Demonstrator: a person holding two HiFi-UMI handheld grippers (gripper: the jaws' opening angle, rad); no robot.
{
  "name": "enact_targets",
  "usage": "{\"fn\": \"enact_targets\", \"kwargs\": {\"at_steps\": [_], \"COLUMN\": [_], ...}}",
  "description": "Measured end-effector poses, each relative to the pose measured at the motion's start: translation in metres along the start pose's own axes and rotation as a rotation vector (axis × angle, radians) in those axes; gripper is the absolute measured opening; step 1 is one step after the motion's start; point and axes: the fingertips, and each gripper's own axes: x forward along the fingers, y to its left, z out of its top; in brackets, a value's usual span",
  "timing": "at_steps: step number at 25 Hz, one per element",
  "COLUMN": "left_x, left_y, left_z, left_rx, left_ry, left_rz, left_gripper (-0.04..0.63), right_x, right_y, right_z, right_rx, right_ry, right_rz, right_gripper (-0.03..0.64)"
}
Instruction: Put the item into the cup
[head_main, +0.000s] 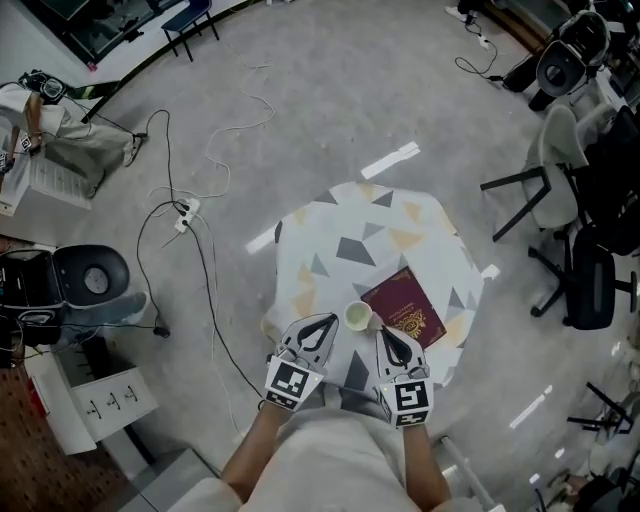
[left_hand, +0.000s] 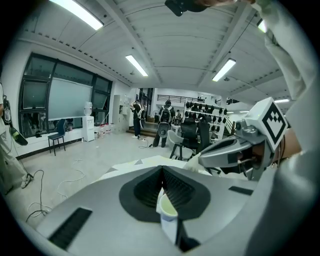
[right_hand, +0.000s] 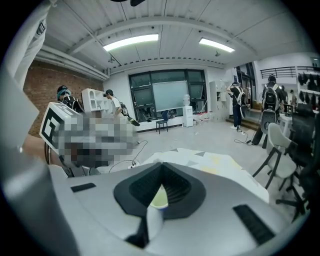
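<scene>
A small white paper cup (head_main: 358, 316) stands upright near the front of a little table (head_main: 340, 235) draped in a cloth with grey and yellow triangles. Just right of the cup lies a dark red passport-like booklet (head_main: 405, 308), flat on the cloth. My left gripper (head_main: 333, 320) hovers just left of the cup with its jaws shut and empty. My right gripper (head_main: 382, 332) is just right of the cup, over the booklet's near corner, also shut and empty. The cup (left_hand: 167, 207) shows below the closed jaws in the left gripper view, and the cup (right_hand: 159, 200) shows likewise in the right gripper view.
Black office chairs (head_main: 575, 270) stand to the table's right. Cables and a power strip (head_main: 185, 215) trail over the grey floor on the left, beside a bin (head_main: 92, 280) and boxes. People stand far back in the room (left_hand: 165, 122).
</scene>
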Motion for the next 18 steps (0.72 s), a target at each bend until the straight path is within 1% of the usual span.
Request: {"fn": "enact_targets", "kwargs": {"at_steps": [18], "left_x": [0.018], "left_y": [-0.004], "left_z": [-0.046], "left_rx": [-0.030], "left_ry": [0.084], "left_rz": [-0.027], "left_gripper": [0.012], "right_x": [0.025], "right_y": [0.007], "right_z": [-0.043], "right_rx": [0.020], "right_ry": [0.086], "right_rz": [0.035], "right_gripper": [0.006]}}
